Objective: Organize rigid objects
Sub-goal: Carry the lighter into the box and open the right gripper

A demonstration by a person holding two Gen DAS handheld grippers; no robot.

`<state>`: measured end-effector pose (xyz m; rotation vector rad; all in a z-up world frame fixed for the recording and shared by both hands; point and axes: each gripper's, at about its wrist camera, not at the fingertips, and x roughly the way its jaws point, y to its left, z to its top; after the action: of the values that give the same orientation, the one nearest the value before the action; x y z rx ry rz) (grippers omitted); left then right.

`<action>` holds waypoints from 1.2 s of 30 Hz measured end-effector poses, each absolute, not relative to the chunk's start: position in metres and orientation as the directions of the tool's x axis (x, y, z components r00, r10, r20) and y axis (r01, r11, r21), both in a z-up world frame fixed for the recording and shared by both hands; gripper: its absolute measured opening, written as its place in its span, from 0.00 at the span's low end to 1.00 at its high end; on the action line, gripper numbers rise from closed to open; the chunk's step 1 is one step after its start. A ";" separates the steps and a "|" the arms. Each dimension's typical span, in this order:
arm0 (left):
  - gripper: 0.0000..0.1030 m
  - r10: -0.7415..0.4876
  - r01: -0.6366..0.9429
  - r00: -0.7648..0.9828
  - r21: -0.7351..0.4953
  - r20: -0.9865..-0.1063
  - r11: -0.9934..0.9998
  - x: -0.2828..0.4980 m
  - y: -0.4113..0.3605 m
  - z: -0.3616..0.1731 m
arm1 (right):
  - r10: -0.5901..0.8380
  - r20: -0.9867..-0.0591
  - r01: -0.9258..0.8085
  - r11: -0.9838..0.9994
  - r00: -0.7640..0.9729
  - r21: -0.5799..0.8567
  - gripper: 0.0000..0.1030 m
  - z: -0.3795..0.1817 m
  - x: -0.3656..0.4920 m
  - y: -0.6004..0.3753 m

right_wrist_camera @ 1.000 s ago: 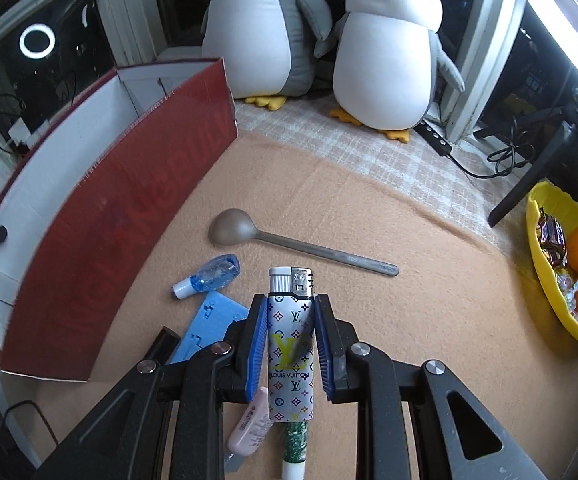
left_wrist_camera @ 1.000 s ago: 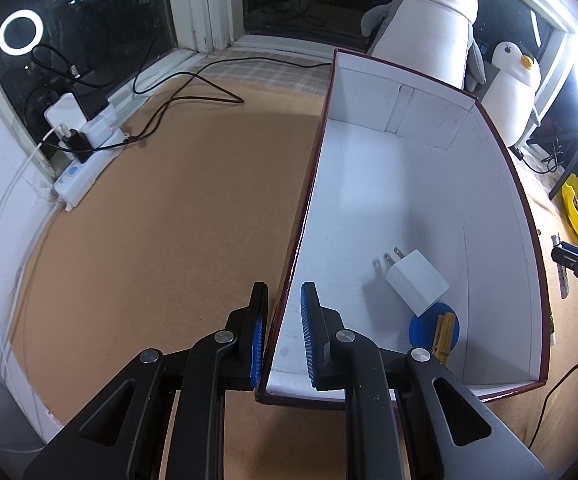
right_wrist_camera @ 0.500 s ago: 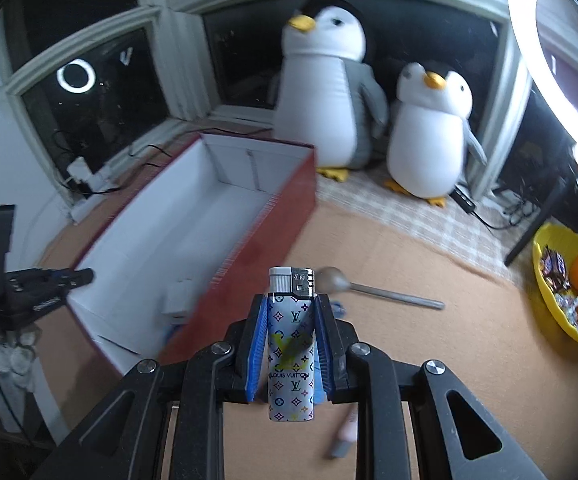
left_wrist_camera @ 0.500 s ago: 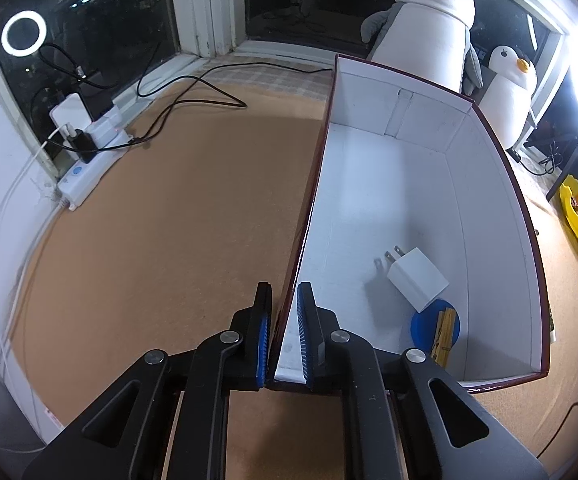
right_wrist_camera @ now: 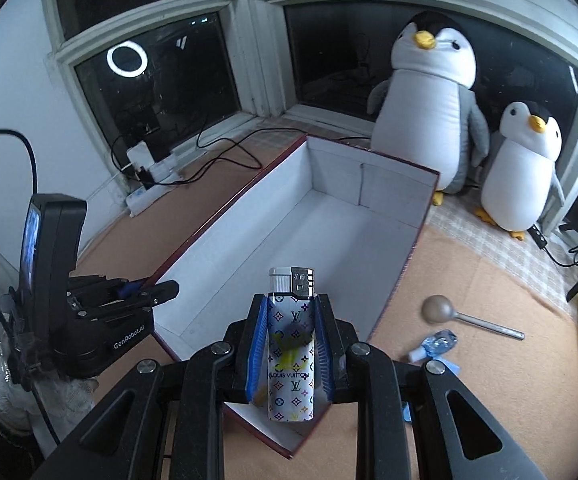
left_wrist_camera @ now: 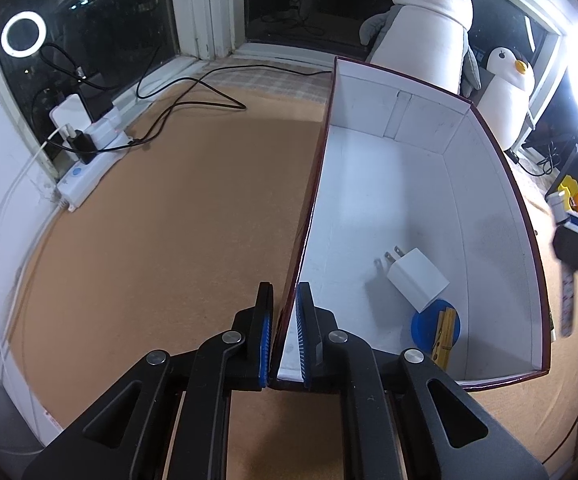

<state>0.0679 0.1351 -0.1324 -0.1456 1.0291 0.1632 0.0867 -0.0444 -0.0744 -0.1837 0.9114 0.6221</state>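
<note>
Right wrist: right tongs [right_wrist_camera: 291,344] clamp the lighter [right_wrist_camera: 291,344].

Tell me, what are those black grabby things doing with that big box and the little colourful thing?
A person is tidying small things into the white box. The left hand-held gripper has just clamped onto the box's side wall to steady it. The right hand-held gripper holds a patterned lighter over the near end of the box, not yet let go. A white charger and a blue disc with a wooden clothespin already lie inside. A spoon waits outside on the mat.
</note>
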 end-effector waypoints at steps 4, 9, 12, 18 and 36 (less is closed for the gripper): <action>0.08 0.071 -0.205 0.507 -0.041 -0.859 0.978 0.069 0.136 -0.133 | 0.419 -0.800 -0.577 0.809 0.430 0.114 0.20 -0.086 0.087 -0.035; 0.08 0.068 -0.204 0.506 -0.042 -0.860 0.978 0.070 0.136 -0.134 | 0.410 -0.813 -0.582 0.806 0.413 0.111 0.20 -0.096 0.088 -0.031; 0.08 0.069 -0.204 0.506 -0.041 -0.860 0.978 0.070 0.136 -0.134 | 0.412 -0.815 -0.582 0.805 0.408 0.116 0.20 -0.099 0.088 -0.031; 0.08 0.070 -0.204 0.506 -0.041 -0.860 0.978 0.070 0.137 -0.134 | 0.419 -0.808 -0.581 0.805 0.415 0.119 0.37 -0.098 0.087 -0.031; 0.08 0.077 -0.201 0.499 -0.029 -0.863 0.979 0.070 0.134 -0.137 | 0.380 -0.774 -0.392 0.901 0.507 0.186 0.45 -0.083 0.073 -0.145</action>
<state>0.0703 0.1342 -0.1367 -0.1318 1.0359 0.1687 0.0730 -0.1446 -0.0830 -0.0144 0.9295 0.4657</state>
